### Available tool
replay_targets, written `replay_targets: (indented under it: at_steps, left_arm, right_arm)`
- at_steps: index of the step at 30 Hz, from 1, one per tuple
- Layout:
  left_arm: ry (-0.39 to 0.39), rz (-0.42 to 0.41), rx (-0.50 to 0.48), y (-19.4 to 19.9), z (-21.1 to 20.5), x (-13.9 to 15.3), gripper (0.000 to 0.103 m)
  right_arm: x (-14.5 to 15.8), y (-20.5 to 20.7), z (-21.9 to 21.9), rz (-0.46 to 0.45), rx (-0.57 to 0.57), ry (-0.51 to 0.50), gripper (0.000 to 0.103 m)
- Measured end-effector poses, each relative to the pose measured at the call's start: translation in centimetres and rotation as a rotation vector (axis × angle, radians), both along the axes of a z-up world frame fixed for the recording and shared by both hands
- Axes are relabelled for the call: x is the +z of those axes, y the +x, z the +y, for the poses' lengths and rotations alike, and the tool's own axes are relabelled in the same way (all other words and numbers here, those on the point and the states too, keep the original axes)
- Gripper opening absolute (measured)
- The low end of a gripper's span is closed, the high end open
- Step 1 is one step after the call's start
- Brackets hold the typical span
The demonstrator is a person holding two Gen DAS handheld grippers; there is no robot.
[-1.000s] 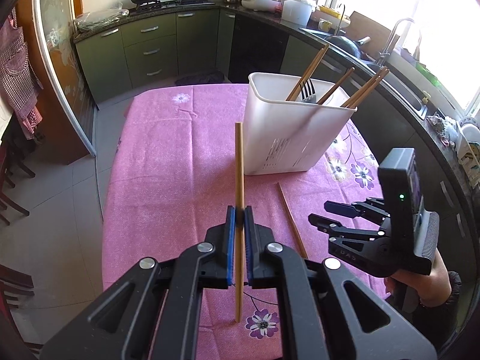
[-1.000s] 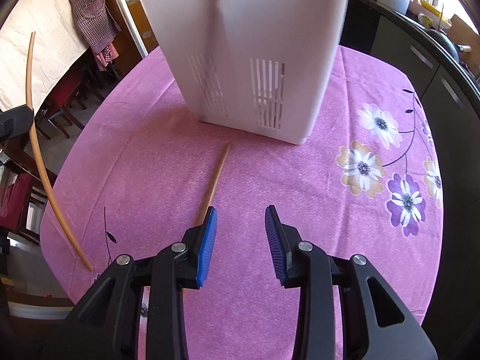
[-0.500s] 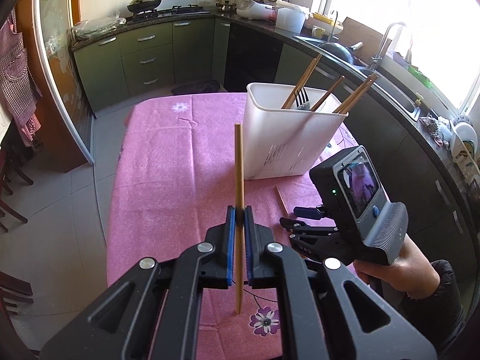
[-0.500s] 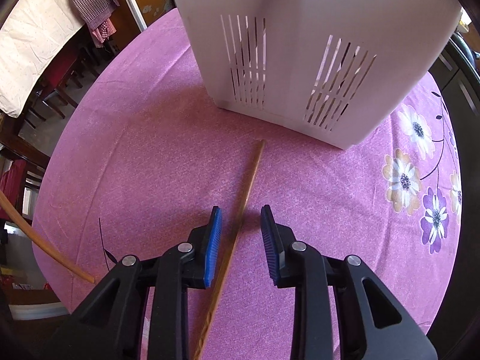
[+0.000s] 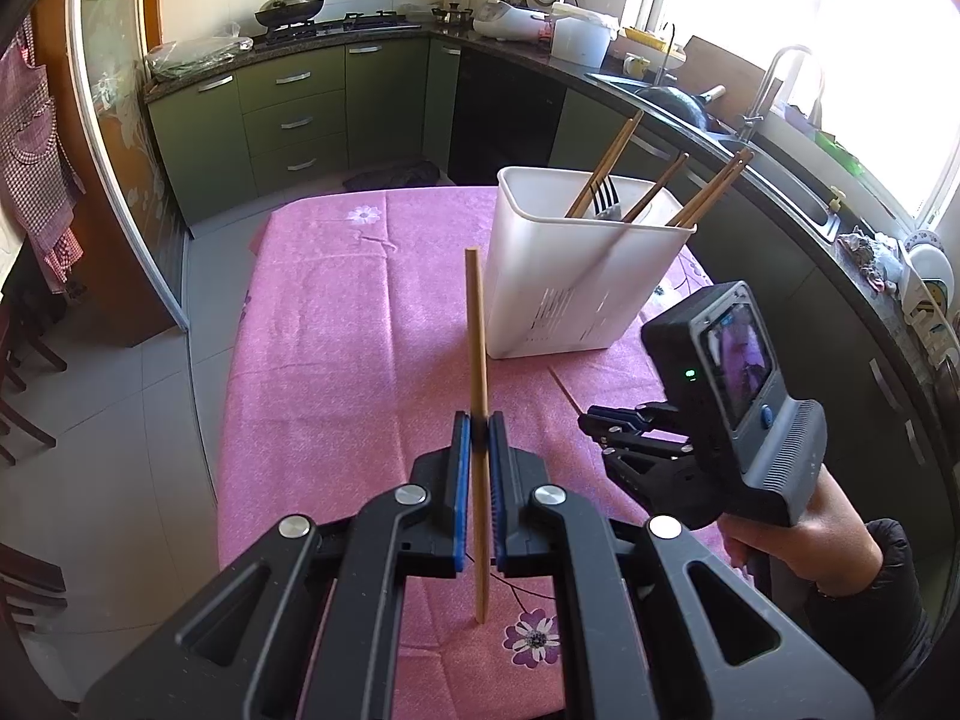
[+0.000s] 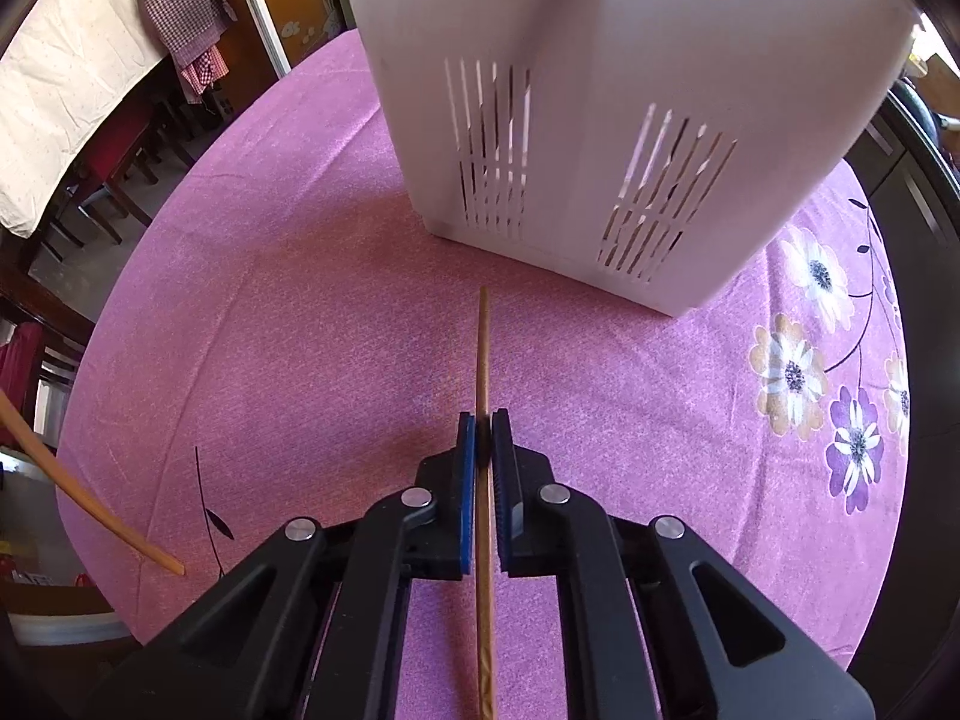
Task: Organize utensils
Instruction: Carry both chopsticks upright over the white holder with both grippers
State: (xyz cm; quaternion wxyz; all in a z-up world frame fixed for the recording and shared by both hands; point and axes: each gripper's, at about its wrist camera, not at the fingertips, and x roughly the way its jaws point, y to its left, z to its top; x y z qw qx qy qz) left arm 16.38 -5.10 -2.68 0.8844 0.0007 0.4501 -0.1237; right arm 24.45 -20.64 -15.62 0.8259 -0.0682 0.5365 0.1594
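**Both grippers clamping a chopstick each, caddy waiting on pink cloth**

The left gripper (image 5: 479, 426) is squeezing an upright chopstick (image 5: 476, 336) between its blue pads (image 5: 459, 462), jaws closed tight on the wood. The stick is standing near vertical, top end poking up in front of the white utensil caddy (image 5: 558, 288), bottom end hanging below the pads over the pink tablecloth (image 5: 336, 324), w/ a purple flower print just beside its tip.

The right gripper (image 6: 483, 438) is pinching a second chopstick (image 6: 482, 348), jaws drawn in on it. That stick is running lengthwise btwn the fingers, its front end pointing toward the caddy's slotted wall (image 6: 600, 120) but stopping short of it, not touching. Whether it is lifting off the cloth or lying on it, can't tell. In the left wrist view the right gripper is sitting low over the table, right of the upright stick, person's hand (image 5: 798, 534) wrapping its handle, and a bit of the second stick is showing ahead of its tips.

The caddy is standing upright on the cloth toward the far right part of the table, holding several chopsticks (image 5: 708, 189) leaning out to the right & a fork (image 5: 606, 201) w/ tines up.

In the right wrist view the left-held stick is showing at the left edge, curved by the lens, lower end hanging above the cloth
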Motion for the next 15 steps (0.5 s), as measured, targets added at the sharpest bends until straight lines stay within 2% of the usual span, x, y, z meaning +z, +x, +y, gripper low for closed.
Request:
replay_targets:
  at_steps: [9,15]
  left_arm:
    - [0.005,-0.007,-0.004,-0.4,0.2,0.2,0.006]
    - [0.013,-0.022,-0.010,-1.4,0.1,0.5,0.006]
  right_arm:
    - [9.5,-5.6,-3.8,-0.245,-0.023,0.110,0.006]
    - [12.1,-10.1,-7.5,-0.318,-0.042,0.141,0.006]
